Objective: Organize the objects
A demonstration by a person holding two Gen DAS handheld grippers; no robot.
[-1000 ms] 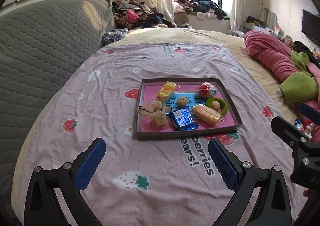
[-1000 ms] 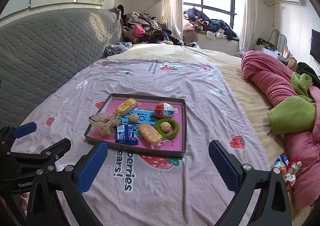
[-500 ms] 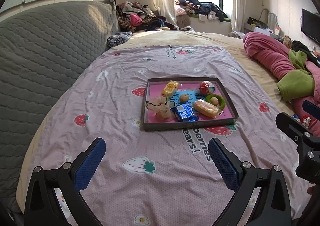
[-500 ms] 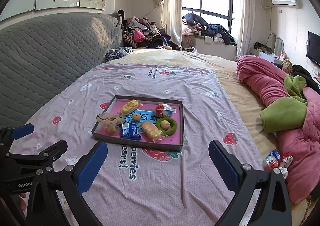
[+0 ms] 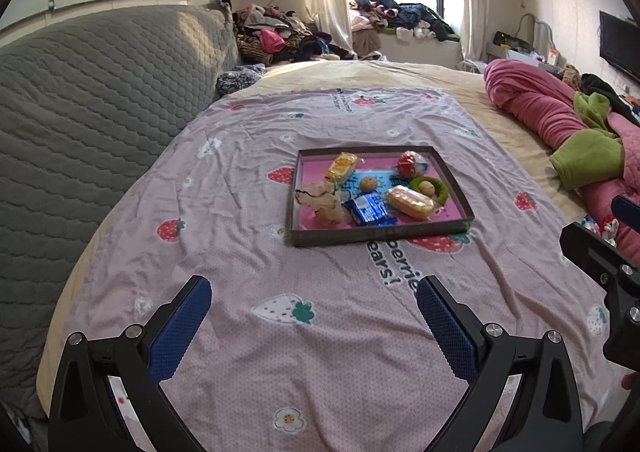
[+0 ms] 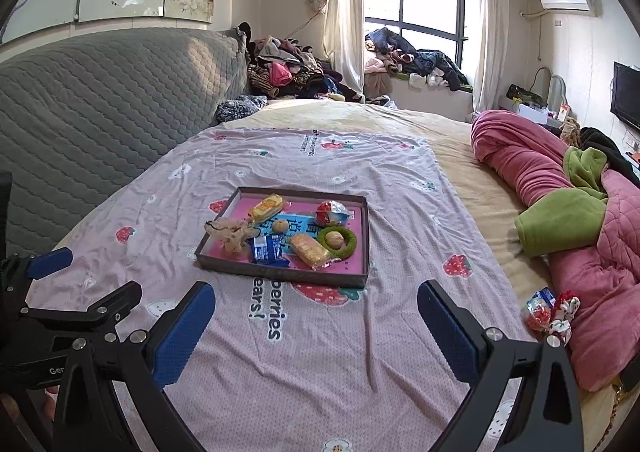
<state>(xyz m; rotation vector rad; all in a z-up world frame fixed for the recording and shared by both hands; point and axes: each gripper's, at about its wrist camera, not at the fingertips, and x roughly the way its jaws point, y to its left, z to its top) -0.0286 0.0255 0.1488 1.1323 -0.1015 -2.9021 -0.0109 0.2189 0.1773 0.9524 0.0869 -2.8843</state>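
A shallow dark tray (image 5: 374, 237) with a pink floor lies on the strawberry-print sheet; it also shows in the right wrist view (image 6: 280, 272). It holds a yellow snack pack (image 5: 341, 167), a blue snack pack (image 5: 369, 209), a wrapped bread roll (image 5: 410, 201), a green ring (image 5: 440, 188) around a walnut, a second walnut (image 5: 367, 184), a red-and-white packet (image 5: 409, 163) and a beige scrunchie (image 5: 325, 202). My left gripper (image 5: 314, 326) is open and empty, well short of the tray. My right gripper (image 6: 316, 330) is open and empty, also short of it.
A grey quilted headboard (image 6: 100, 100) runs along the left. A pink and green blanket heap (image 6: 568, 212) lies at the right. Small wrapped items (image 6: 550, 312) lie at the sheet's right edge. Clothes are piled by the window (image 6: 404, 52).
Both grippers have pulled back from the tray and risen, so the tray looks smaller and farther. Both stay open and empty. Nothing in the tray has moved.
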